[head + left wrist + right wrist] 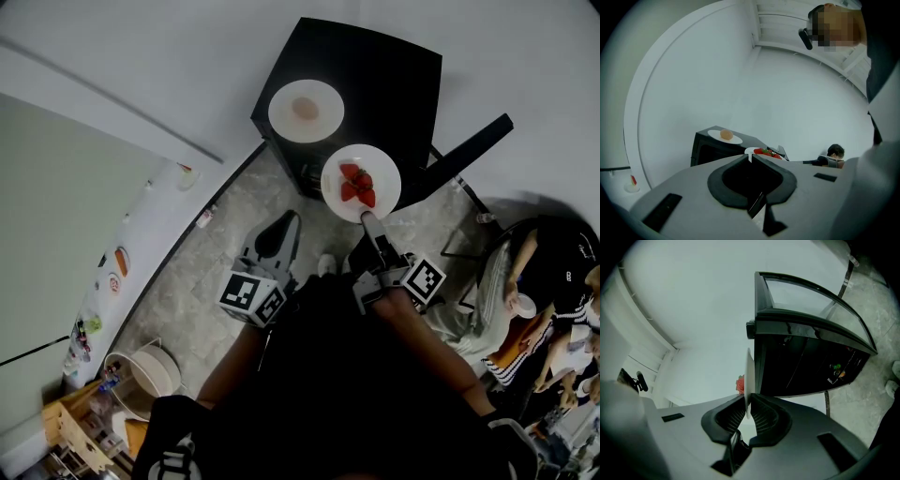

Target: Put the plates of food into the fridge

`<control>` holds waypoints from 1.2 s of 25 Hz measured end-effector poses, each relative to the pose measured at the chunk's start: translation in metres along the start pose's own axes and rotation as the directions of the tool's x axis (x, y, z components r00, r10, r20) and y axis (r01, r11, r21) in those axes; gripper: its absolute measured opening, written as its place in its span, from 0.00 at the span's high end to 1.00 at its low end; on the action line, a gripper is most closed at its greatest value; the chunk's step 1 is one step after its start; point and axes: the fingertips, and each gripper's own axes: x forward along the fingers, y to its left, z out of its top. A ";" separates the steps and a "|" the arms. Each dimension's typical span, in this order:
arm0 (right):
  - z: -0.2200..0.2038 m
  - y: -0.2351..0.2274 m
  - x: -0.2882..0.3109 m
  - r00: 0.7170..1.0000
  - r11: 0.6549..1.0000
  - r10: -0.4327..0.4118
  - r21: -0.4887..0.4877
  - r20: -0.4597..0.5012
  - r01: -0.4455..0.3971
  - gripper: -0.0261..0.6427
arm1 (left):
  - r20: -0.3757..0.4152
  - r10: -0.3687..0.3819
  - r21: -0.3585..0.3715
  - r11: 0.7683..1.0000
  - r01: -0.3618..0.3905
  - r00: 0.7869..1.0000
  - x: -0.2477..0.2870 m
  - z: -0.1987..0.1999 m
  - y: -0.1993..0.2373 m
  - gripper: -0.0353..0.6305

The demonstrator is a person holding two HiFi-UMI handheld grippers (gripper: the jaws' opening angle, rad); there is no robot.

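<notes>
A white plate of strawberries (361, 182) hangs just off the near edge of a black side table (394, 66). My right gripper (368, 217) is shut on its near rim. In the right gripper view the plate (749, 376) is edge-on between the pads, with a strawberry (740, 384) showing at its left. A second white plate with a round bun (305, 110) rests on the table top. My left gripper (272, 239) hovers lower left of the held plate, shut and holding nothing; over its tips (751, 157) I see both the bun plate (724, 136) and the strawberry plate (764, 152).
A white appliance side with magnets (117, 267) runs along the left. A black chair (469, 150) stands right of the table, and seated people (553, 309) are at the far right. A round basket (155, 370) and a cluttered shelf sit at the lower left.
</notes>
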 end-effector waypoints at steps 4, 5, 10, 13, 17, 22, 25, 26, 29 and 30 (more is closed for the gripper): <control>-0.011 -0.009 -0.002 0.999 1.000 -0.015 -0.009 -0.035 0.014 0.89 | -0.003 -0.023 -0.010 1.000 0.023 1.000 0.002 -0.001 0.002 0.91; -0.013 -0.012 -0.002 0.999 1.000 -0.018 -0.015 -0.044 0.018 0.89 | -0.004 -0.026 -0.010 1.000 0.026 1.000 0.003 -0.001 0.002 0.91; -0.017 -0.036 -0.004 0.997 0.998 -0.060 0.018 -0.040 0.061 0.89 | -0.010 -0.028 -0.012 1.000 0.028 1.000 0.003 -0.001 0.006 0.91; -0.012 -0.052 -0.001 0.997 0.996 -0.081 0.025 -0.020 0.081 0.89 | -0.019 -0.042 0.004 0.999 0.042 0.999 0.005 -0.003 0.008 0.91; 0.000 -0.074 0.003 0.994 0.994 -0.105 0.024 0.022 0.104 0.89 | -0.020 -0.050 0.009 0.999 0.050 0.999 0.007 -0.002 0.013 0.91; 0.012 -0.100 0.012 0.991 0.992 -0.124 0.008 0.057 0.124 0.89 | -0.043 -0.060 0.005 0.998 0.060 0.997 0.012 -0.008 0.015 0.91; 0.018 -0.115 0.016 0.988 0.990 -0.138 -0.001 0.075 0.138 0.90 | -0.061 -0.065 0.002 0.998 0.065 0.996 0.013 -0.013 0.014 0.91; 0.021 -0.120 0.018 0.986 0.989 -0.145 -0.001 0.086 0.146 0.90 | -0.064 -0.064 0.005 0.998 0.064 0.996 0.014 -0.013 0.014 0.91; 0.032 -0.134 0.022 0.979 0.987 -0.159 0.019 0.127 0.158 0.90 | -0.061 -0.066 0.011 0.998 0.067 0.996 0.017 -0.013 0.016 0.91; 0.035 -0.138 0.023 0.977 0.986 -0.164 0.029 0.138 0.162 0.90 | -0.057 -0.068 0.010 0.998 0.068 0.996 0.018 -0.014 0.016 0.91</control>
